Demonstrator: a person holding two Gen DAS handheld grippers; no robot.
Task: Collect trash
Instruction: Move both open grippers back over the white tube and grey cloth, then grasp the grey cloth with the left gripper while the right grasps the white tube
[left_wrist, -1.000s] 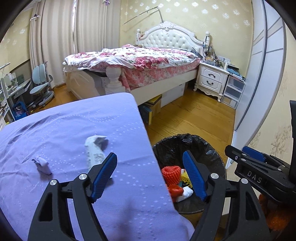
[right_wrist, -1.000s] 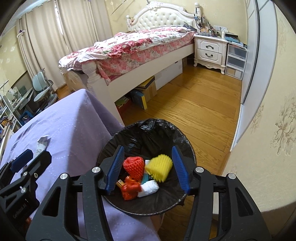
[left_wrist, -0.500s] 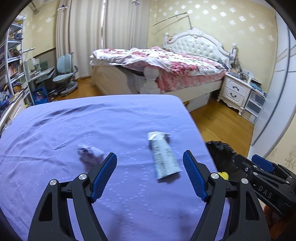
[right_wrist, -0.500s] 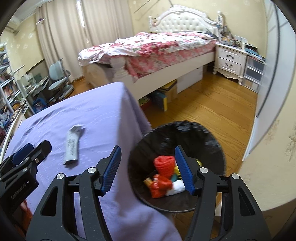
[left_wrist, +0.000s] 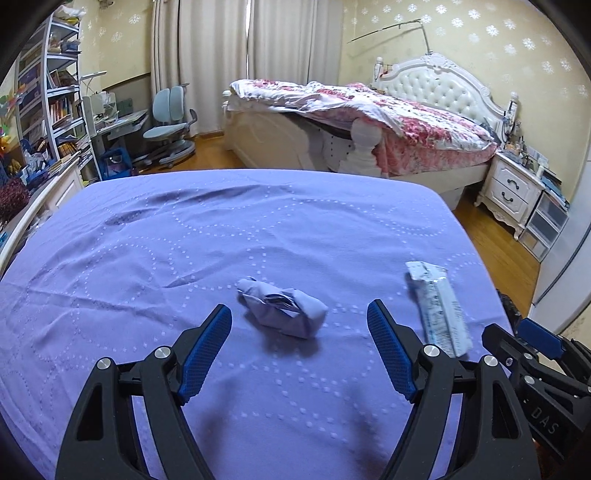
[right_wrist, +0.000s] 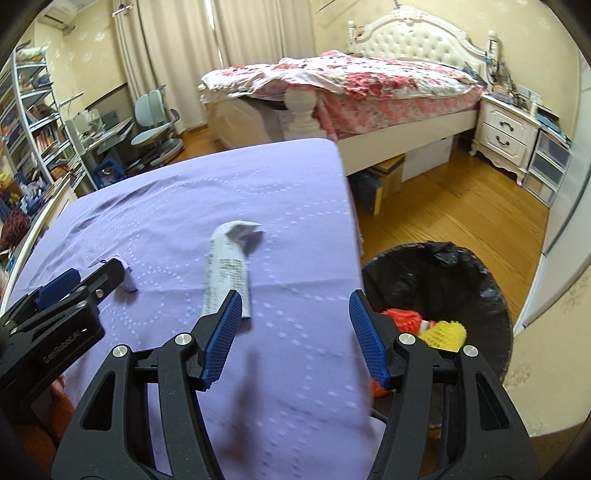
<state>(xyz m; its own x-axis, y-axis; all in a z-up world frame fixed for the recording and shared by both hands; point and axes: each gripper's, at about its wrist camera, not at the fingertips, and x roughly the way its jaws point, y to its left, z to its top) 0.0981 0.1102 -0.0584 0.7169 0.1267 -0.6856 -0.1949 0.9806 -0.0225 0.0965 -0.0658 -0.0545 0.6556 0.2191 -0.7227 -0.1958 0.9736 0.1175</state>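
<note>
A crumpled pale wrapper (left_wrist: 280, 312) lies on the purple-clothed table (left_wrist: 184, 240), just ahead of my left gripper (left_wrist: 298, 306). Its jaws are opening and the wrapper sits in the gap at the tips, untouched by the pads. A flat white printed packet (left_wrist: 439, 310) lies further right. In the right wrist view that packet (right_wrist: 229, 273) ends beside the left fingertip of my open, empty right gripper (right_wrist: 295, 293), which hangs over the table's (right_wrist: 258, 192) right edge. The black-bagged trash bin (right_wrist: 461, 273) stands on the floor to the right, holding red and yellow foam nets.
A bed with a floral quilt (left_wrist: 369, 110) stands beyond the table, with a white nightstand (left_wrist: 513, 192) to its right. A blue desk chair (left_wrist: 166, 125) and bookshelves (left_wrist: 48, 110) are at the left. Boxes (right_wrist: 384, 177) sit under the bed on the wooden floor.
Both grippers have swung left, away from the bin and over the table. The crumpled wrapper now lies between the left fingertips. The right gripper has left the bin's opening and stands slightly wider.
</note>
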